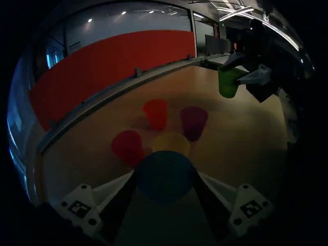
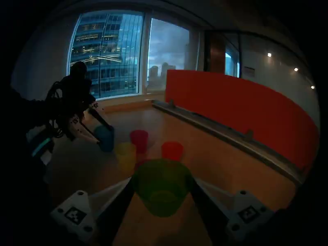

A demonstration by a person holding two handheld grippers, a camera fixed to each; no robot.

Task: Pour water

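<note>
My left gripper (image 1: 164,173) is shut on a blue cup (image 1: 165,177), held low over the wooden table (image 1: 246,135). Just beyond it stand a yellow cup (image 1: 171,142), a red cup (image 1: 128,145), an orange cup (image 1: 156,114) and a purple cup (image 1: 193,122). My right gripper (image 2: 162,182) is shut on a green cup (image 2: 160,190). In the left gripper view the green cup (image 1: 226,82) hangs upright in the right gripper (image 1: 234,78), above the table's far right. In the right gripper view the left gripper (image 2: 100,129) holds the blue cup (image 2: 105,138) at the left. I cannot see water in the dim light.
A long red partition (image 1: 110,65) with a grey rail (image 1: 123,88) runs along one table edge. A person (image 2: 74,98) stands dark against large windows (image 2: 106,53). In the right gripper view the yellow cup (image 2: 125,155), a red cup (image 2: 139,140) and the orange cup (image 2: 172,150) cluster mid-table.
</note>
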